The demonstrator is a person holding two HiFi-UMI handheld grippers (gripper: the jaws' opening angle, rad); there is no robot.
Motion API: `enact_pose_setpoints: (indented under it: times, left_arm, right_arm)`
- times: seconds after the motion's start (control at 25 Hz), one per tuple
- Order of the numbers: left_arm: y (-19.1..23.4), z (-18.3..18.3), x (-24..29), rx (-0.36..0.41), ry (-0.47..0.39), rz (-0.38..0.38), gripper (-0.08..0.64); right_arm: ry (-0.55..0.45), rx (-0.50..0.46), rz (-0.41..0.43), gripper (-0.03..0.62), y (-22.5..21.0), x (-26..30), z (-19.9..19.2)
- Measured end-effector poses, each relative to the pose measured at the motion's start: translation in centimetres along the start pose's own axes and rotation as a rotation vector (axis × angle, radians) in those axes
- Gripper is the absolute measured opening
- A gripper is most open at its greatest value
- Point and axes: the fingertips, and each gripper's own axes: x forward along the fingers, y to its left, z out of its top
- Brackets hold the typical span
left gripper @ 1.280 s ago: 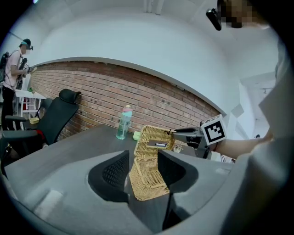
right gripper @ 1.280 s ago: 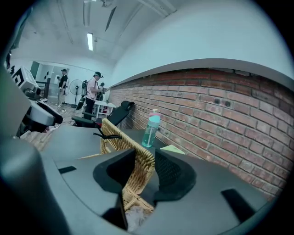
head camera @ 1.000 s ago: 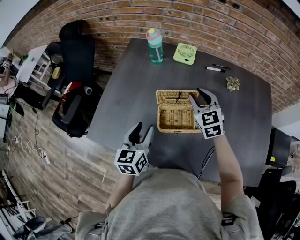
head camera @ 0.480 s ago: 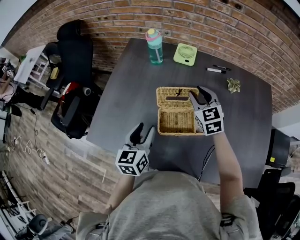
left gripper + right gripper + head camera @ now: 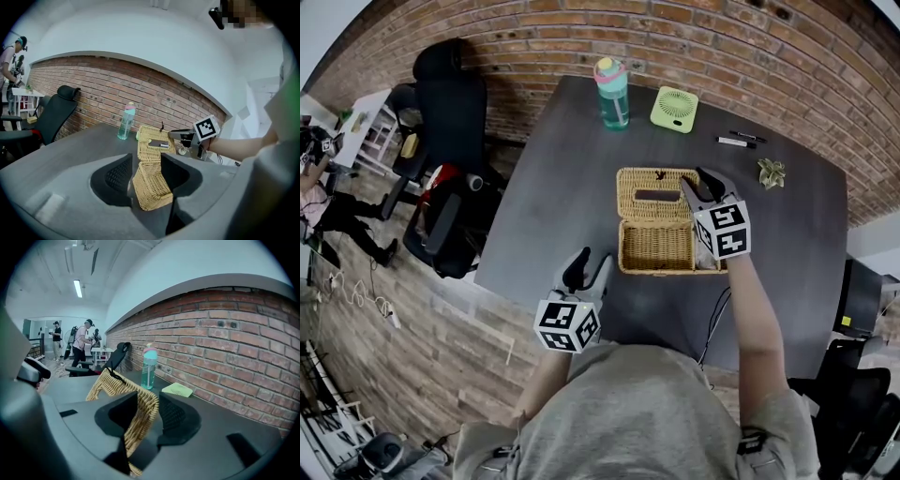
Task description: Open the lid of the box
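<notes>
A woven wicker box (image 5: 656, 246) stands in the middle of the dark table (image 5: 562, 187), its lid (image 5: 652, 194) raised and leaning back toward the wall. My right gripper (image 5: 696, 185) is at the lid's right edge. In the right gripper view the wicker lid edge (image 5: 140, 416) runs between the two jaws of that gripper (image 5: 149, 416), which are shut on it. My left gripper (image 5: 588, 260) hovers near the table's front edge, left of the box, open and holding nothing. In its own view the left gripper (image 5: 146, 176) looks at the box (image 5: 150, 187) and the lid (image 5: 152, 143) from a distance.
A teal water bottle (image 5: 612, 92) and a small green fan (image 5: 674, 109) stand at the table's far edge. Pens (image 5: 736, 141) and a small crumpled green thing (image 5: 771, 172) lie at the far right. A black office chair (image 5: 450, 103) stands left of the table.
The lid has swung further up and back, and my right gripper has moved with it, slightly right and away. The left gripper has barely moved.
</notes>
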Motion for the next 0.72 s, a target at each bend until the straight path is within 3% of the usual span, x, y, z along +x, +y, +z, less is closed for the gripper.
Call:
enact_pose_setpoints:
  times: [0.72]
  left_arm:
    - [0.6,-0.1,1.5,0.006,0.028,-0.009,0.184]
  right_arm:
    - [0.088,0.114,0.007,0.143,-1.6,4.4,-3.4]
